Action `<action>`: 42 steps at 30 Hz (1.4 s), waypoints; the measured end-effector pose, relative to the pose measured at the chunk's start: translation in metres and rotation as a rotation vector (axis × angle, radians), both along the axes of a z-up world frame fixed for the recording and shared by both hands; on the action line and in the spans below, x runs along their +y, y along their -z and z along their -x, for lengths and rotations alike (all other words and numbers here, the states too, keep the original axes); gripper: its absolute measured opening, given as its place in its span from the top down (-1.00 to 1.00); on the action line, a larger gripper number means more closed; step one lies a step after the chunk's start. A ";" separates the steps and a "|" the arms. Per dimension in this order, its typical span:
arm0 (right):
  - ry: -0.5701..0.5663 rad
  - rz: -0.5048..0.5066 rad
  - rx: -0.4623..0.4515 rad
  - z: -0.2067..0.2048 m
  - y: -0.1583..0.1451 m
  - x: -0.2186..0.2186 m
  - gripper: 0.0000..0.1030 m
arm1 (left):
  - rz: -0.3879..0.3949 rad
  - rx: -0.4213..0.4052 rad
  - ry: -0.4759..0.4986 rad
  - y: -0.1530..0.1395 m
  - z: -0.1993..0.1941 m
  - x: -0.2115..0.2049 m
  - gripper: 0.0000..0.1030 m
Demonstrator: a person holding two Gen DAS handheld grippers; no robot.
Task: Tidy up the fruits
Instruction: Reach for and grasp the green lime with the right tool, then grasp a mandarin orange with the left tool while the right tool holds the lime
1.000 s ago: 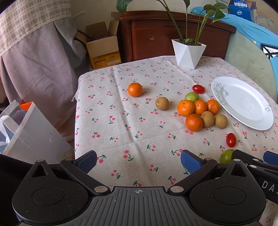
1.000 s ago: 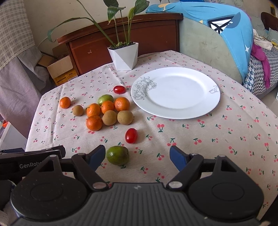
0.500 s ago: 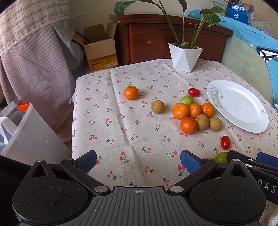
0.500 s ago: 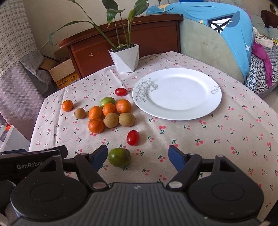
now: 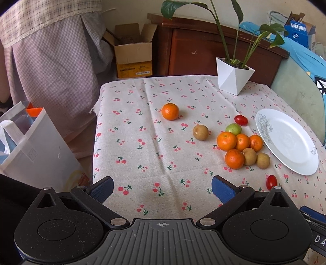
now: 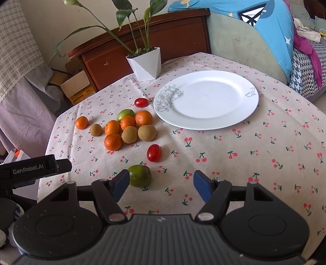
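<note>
Both grippers pull back and rise; fruit untouched. Our right gripper point(image 6: 161, 182), jaws wide, nears the green fruit point(image 6: 140, 175); our left gripper point(image 5: 162, 188) gapes over bare surface point(image 5: 154, 155), plate point(image 6: 205, 120) waiting.

Left view: the red tomato point(image 5: 271, 182) is partly hidden behind the gripper body; plant leaves point(image 5: 205, 12) cut off above.

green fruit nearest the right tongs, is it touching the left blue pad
Cannot tell. In the right wrist view the green fruit sits right against the left pad of the open right tongs, overlapping it with no visible gap, but contact itself isn't plainly shown.
</note>
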State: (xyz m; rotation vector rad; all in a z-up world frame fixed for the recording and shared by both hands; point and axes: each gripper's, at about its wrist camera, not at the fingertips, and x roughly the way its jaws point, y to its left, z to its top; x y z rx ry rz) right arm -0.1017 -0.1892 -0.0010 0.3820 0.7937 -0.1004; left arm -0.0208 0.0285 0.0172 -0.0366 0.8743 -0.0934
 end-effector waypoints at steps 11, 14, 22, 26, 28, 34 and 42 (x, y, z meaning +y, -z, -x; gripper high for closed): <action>-0.036 -0.044 -0.007 -0.007 0.007 0.006 -0.11 | 0.025 -0.016 -0.017 0.002 -0.003 0.006 -0.96; -0.056 -0.032 -0.010 -0.009 0.009 0.011 -0.05 | 0.026 -0.015 -0.011 0.003 -0.003 0.005 -0.96; -0.098 0.010 -0.014 -0.015 0.014 0.024 0.40 | 0.069 -0.036 0.058 0.003 -0.004 -0.006 -0.89; -0.078 -0.010 -0.018 -0.014 0.014 0.021 0.40 | 0.104 -0.044 0.122 0.003 -0.008 -0.018 -0.83; -0.060 -0.019 -0.019 -0.013 0.014 0.017 0.40 | 0.109 -0.055 0.154 0.003 -0.010 -0.025 -0.80; 0.019 -0.051 -0.031 -0.010 0.011 0.003 0.41 | 0.102 -0.060 0.232 0.010 -0.019 -0.046 -0.64; 0.060 -0.116 -0.029 -0.009 0.014 -0.009 0.41 | 0.107 -0.045 0.284 0.023 -0.032 -0.062 -0.19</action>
